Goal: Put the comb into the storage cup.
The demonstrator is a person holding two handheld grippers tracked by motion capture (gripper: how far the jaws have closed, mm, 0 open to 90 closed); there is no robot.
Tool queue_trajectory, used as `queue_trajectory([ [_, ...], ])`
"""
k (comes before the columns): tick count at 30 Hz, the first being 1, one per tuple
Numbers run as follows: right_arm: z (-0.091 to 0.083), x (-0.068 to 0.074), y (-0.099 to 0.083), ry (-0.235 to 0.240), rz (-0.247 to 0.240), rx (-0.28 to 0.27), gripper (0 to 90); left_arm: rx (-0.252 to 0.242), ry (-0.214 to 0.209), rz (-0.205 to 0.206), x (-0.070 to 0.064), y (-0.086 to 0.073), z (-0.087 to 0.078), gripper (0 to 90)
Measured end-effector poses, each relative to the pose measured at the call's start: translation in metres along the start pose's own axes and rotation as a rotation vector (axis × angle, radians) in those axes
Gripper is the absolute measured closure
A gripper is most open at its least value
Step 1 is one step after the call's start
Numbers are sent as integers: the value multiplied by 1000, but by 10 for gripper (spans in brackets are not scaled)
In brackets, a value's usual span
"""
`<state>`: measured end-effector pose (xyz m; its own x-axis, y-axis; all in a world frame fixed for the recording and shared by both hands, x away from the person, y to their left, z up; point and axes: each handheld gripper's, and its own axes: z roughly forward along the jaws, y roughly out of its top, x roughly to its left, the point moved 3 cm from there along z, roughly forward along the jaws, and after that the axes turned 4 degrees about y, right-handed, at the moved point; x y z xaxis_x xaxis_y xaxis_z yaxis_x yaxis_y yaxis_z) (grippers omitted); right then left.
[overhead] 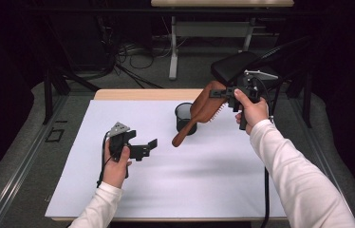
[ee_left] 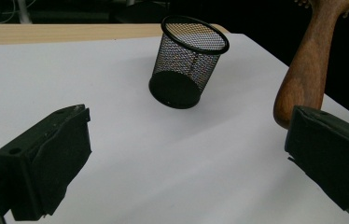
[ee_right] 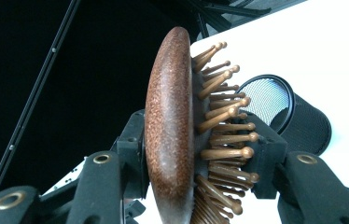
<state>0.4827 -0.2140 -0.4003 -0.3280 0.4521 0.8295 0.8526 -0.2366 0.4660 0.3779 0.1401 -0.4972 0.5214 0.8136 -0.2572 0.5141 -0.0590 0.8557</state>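
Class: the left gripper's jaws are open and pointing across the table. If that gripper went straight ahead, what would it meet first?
Probably the black mesh cup, which sits between the left gripper jaws' lines; depth is uncertain, and the wooden hairbrush handle hangs to one side.

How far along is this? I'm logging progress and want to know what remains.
Done: the right gripper has the brown wooden hairbrush clamped by its head and raised off the white table sheet.

In hand: the handle points down beside the black mesh cup.

Left: it likely has to go into the cup. The left gripper hovers open and empty.
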Motion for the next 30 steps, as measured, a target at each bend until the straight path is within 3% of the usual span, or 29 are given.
queue_trajectory([
  [18,2,3,17,-45,-12,-48,501,-5,-4,-6,0,0,0,4],
  [30,3,0,29,-96,-13,-119,501,-2,-6,-2,-1,-1,0,4],
])
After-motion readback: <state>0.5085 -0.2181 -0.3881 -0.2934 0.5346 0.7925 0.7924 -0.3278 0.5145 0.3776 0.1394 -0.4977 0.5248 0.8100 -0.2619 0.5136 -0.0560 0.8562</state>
